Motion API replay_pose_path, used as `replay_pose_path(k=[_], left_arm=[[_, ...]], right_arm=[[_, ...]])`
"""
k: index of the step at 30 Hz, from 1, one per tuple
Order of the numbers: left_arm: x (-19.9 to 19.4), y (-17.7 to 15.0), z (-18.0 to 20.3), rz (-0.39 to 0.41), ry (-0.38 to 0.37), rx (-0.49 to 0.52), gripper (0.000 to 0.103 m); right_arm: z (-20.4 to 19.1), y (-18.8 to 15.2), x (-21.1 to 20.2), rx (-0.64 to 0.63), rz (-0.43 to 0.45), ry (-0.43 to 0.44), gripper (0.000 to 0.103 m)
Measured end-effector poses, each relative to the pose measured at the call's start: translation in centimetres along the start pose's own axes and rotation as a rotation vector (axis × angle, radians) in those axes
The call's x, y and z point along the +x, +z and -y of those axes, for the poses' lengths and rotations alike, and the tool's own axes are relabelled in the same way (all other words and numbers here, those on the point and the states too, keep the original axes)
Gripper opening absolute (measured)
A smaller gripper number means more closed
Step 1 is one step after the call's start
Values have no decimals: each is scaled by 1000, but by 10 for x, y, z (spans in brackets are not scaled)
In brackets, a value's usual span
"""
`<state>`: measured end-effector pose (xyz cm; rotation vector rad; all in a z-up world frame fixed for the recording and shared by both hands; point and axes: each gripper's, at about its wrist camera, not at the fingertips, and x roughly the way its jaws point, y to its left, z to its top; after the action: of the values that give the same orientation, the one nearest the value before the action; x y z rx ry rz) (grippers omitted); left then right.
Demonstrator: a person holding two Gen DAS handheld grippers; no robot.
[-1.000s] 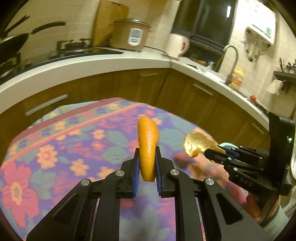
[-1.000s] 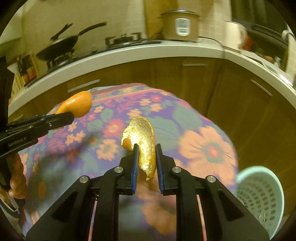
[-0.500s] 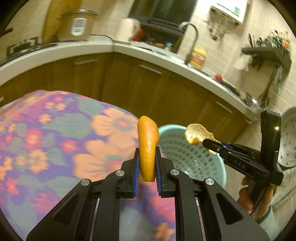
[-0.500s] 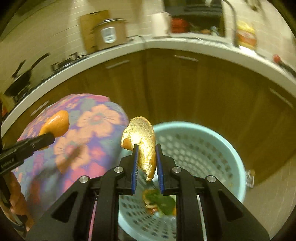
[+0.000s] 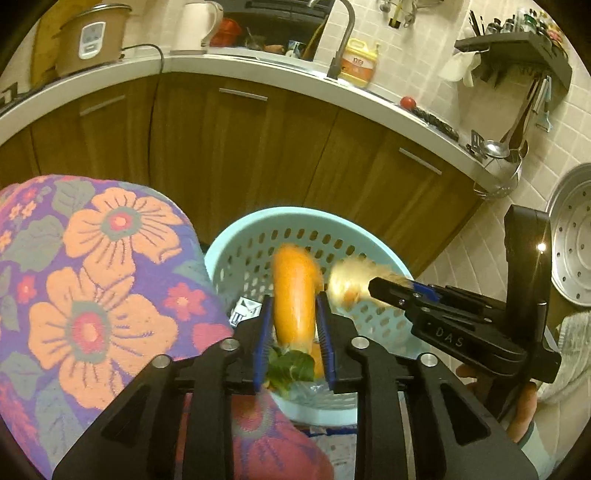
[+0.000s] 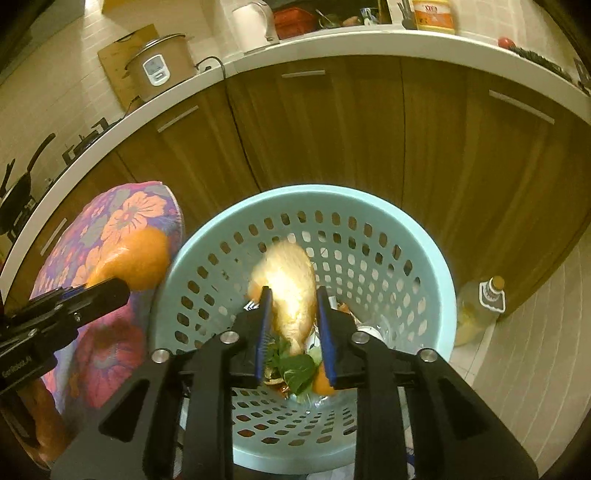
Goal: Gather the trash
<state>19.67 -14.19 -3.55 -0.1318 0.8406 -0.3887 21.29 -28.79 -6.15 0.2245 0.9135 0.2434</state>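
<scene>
A dim kitchen corner, brown cabinets behind. Over the blue perforated basket (image 6: 439, 280), the left gripper (image 5: 293, 325) is opening around an orange peel (image 5: 295, 295), the right gripper (image 6: 293, 317) around a pale peel (image 6: 291, 284). Best to hold both above the basket's middle until the peels fall clear.

**A home kitchen**

We are in a lived-in kitchen. Ahead of our grippers a white counter (image 5: 258, 59) curves over brown cabinets (image 5: 236, 147). On it stand a rice cooker (image 5: 92, 37), a kettle (image 5: 194, 24) and a tap (image 5: 341, 33). Ladles (image 5: 506, 147) hang off to the right; a pan (image 6: 18, 188) sits far left.
</scene>
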Motion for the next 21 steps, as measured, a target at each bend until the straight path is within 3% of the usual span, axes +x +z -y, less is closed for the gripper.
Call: replay_pose_path(k=[2,7,13,21], left_arm=[[-3,0,0,11,8,-2,46],[-15,0,1,30,22,13,55],[-35,-7,-5,67,62,34,57],[-86,-30,-27,100,187,101,58]], right_arm=[[2,-1,-2,15,3,21,38],[-7,-2,-10,-2,26,30,42],[-36,0,-32,-72,77,46,43],[-99,-6,-62,-208,170,68,50]])
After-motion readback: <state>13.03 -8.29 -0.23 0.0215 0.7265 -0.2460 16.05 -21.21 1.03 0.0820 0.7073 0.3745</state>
